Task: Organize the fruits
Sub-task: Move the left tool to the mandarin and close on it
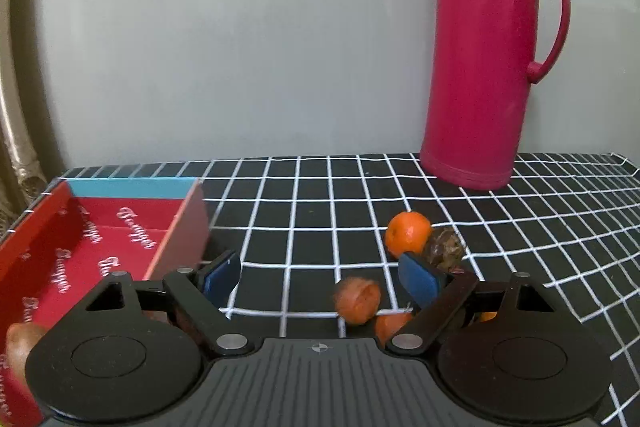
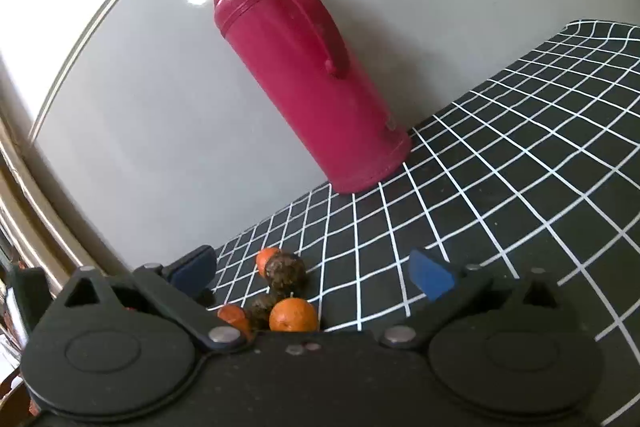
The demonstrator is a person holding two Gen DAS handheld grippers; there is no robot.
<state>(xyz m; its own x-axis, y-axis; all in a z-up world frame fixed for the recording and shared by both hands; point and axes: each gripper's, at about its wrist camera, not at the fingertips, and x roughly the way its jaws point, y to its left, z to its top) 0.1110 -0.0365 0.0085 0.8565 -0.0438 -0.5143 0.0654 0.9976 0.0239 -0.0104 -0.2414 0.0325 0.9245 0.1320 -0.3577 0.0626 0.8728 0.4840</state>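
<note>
Several small fruits lie in a cluster on the black checked cloth. In the left wrist view an orange tangerine (image 1: 408,233) sits beside a dark brown wrinkled fruit (image 1: 445,247), with a reddish-orange fruit (image 1: 357,300) nearer. My left gripper (image 1: 320,277) is open, with the reddish fruit low between its jaws, untouched. A red box (image 1: 120,227) lies open at the left, a brown fruit (image 1: 22,345) at its near corner. In the right wrist view my right gripper (image 2: 312,273) is open above a brown fruit (image 2: 286,271) and a tangerine (image 2: 293,315).
A tall magenta thermos (image 1: 486,47) with a handle stands at the back against the grey wall; the same thermos (image 2: 304,83) shows in the right wrist view. The cloth-covered table (image 1: 312,211) stretches to the right of the fruits.
</note>
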